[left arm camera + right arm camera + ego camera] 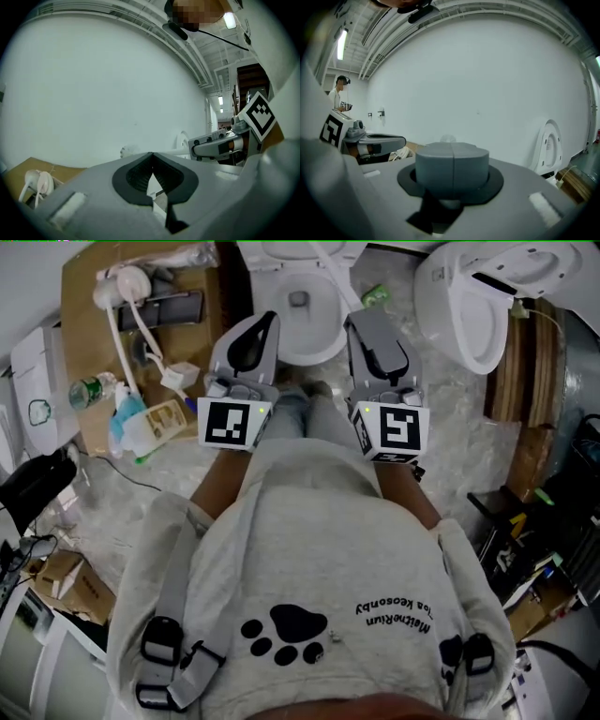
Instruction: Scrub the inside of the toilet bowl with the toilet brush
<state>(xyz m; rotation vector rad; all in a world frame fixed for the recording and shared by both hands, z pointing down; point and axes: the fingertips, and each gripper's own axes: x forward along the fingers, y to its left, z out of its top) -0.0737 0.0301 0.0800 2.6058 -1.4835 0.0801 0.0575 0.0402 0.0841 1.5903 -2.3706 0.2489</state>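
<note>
Cluttered floor [459, 432], toilet bowl [302, 315] right ahead of my knees. Left gripper [262, 326] & right gripper [364, 326] both fully closed, nothing held, above bowl's near rim. Sweatshirt [309, 540] print upside down, approx. "Tea keesonby".

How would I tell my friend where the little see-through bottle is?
Find the big brown cardboard sheet on the floor at the left. Near its lower left edge is the small clear plastic bottle, beside a blue and white bag. Only it has a green band.
</note>
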